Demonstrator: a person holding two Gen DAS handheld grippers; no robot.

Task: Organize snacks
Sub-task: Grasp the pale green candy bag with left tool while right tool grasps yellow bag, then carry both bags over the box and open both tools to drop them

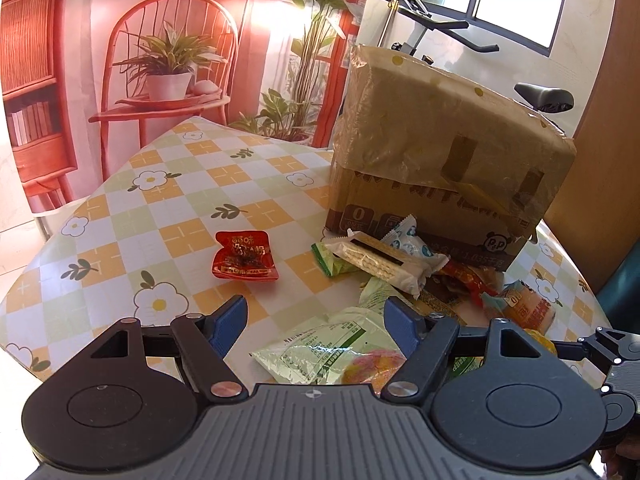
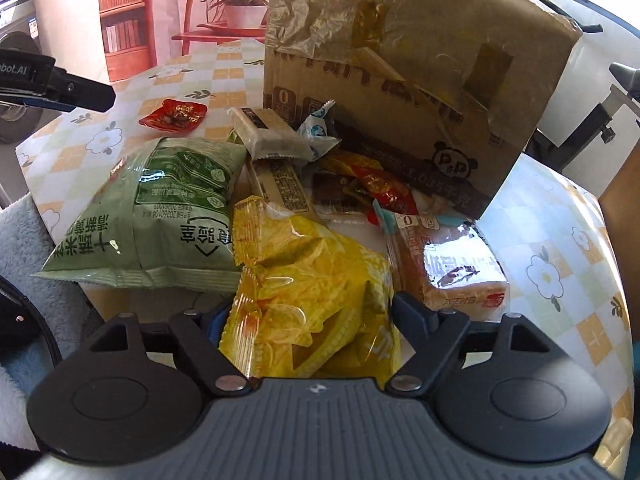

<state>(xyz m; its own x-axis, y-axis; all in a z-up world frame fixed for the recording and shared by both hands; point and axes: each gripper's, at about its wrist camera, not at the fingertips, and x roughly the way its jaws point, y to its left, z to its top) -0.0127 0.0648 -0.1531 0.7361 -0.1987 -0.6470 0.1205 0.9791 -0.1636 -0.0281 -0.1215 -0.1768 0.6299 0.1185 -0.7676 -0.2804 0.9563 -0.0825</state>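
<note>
A heap of snack packs lies in front of a taped cardboard box (image 1: 448,152) (image 2: 400,80). My right gripper (image 2: 308,316) is down around a crumpled yellow snack bag (image 2: 312,280); the bag fills the gap and both pads meet its sides. My left gripper (image 1: 314,320) stands open above the near end of a pale green bag (image 1: 320,352) (image 2: 160,208), not touching it. A wafer pack (image 1: 384,264) (image 2: 272,132) lies on top of the heap. A small red packet (image 1: 244,260) (image 2: 174,116) lies apart on the left.
The table (image 1: 160,200) wears a checked cloth with flowers, and its edge curves close on the left and right. An orange and white wrapped pack (image 2: 452,272) lies right of the yellow bag. One black finger (image 2: 84,92) of the other gripper shows at the upper left.
</note>
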